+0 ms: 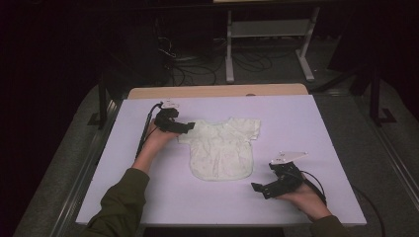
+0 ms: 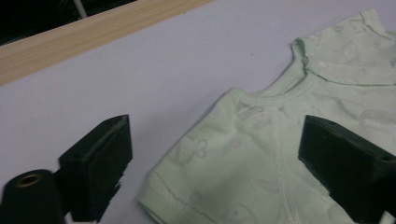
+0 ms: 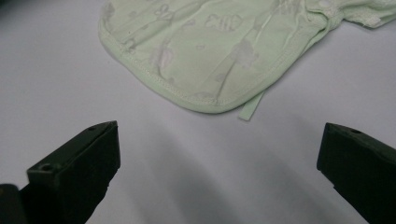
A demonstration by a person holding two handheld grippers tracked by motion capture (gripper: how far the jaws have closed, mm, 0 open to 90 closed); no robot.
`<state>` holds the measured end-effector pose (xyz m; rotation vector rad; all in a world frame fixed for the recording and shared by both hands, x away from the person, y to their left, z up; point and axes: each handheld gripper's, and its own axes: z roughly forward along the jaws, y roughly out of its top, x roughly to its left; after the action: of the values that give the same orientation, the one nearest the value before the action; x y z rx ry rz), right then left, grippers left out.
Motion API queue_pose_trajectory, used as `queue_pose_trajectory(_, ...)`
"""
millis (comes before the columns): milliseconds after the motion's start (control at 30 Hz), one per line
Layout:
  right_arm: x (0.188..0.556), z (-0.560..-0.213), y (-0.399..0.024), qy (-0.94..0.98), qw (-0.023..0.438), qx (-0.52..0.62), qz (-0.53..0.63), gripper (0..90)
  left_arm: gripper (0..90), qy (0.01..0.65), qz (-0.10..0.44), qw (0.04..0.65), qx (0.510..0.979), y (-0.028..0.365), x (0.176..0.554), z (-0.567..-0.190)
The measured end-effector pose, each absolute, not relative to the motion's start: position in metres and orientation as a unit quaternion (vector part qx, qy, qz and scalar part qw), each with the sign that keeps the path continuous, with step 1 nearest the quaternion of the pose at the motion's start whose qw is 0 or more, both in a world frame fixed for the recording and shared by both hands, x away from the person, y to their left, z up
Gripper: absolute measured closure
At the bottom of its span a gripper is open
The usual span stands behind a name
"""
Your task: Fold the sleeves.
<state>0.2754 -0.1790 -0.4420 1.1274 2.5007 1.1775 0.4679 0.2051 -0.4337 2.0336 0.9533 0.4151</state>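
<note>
Baby shirt (image 1: 222,149) lies flat on the tabletop (image 1: 306,128): lower the open left gripper (image 1: 189,127) over its sleeve (image 2: 196,163), pinch only fabric, while the open right gripper (image 1: 261,190) waits nearby.

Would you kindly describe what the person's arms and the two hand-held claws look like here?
Both arms wear olive-green sleeves: the left sleeve is long, the right sleeve shows at the cuff. The left claw and right claw are black, each with two blocky, squared jaws. A black cable trails from the left one, another black cable loops from the right. A pale three-cornered plate tops the right claw.
</note>
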Motion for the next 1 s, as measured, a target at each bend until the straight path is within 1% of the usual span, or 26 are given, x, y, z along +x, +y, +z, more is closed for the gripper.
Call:
queue_pose_trajectory(133,0.276,-0.442,-0.179,0.835,0.077,0.377,0.393,0.0,16.7,0.387,0.163,0.411,0.809,0.208,0.469,-0.434)
queue_pose_trajectory(500,0.276,-0.442,-0.179,0.836,0.078,0.377,0.392,0.0,34.9,0.398,0.163,0.399,0.809,0.217,0.470,-0.433)
queue_pose_trajectory(800,0.276,-0.442,-0.179,0.837,0.078,0.375,0.392,0.0,46.2,0.406,0.161,0.391,0.810,0.222,0.472,-0.435)
queue_pose_trajectory(1000,0.276,-0.443,-0.179,0.837,0.079,0.374,0.391,0.0,52.1,0.416,0.164,0.381,0.809,0.226,0.473,-0.437)
